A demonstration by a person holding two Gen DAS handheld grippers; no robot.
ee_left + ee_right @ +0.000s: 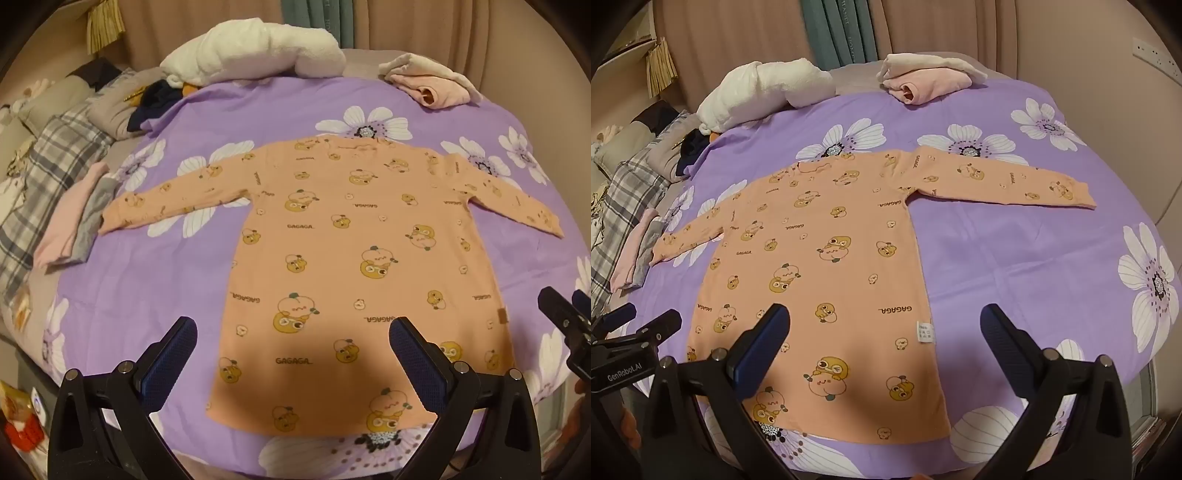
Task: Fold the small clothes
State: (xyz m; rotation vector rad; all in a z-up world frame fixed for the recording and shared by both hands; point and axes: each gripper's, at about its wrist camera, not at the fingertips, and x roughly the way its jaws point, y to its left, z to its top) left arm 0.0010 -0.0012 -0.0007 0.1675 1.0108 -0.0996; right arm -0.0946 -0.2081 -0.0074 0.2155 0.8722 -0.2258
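Pink folded clothes [428, 86] and white bundle [255, 51] lie beyond shirt [354, 258].

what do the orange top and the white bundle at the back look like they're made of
Orange top: likely a thin cotton knit, matte; it lies flat and limp, with a printed cartoon pattern. White bundle: seems plush fleece or terry; its surface looks fuzzy, thick and puffy.

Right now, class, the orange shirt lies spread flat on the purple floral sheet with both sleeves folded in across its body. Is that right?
Not quite. The orange shirt lies flat on the purple floral sheet, but both sleeves stretch straight out sideways, unfolded. The left wrist view shows it.
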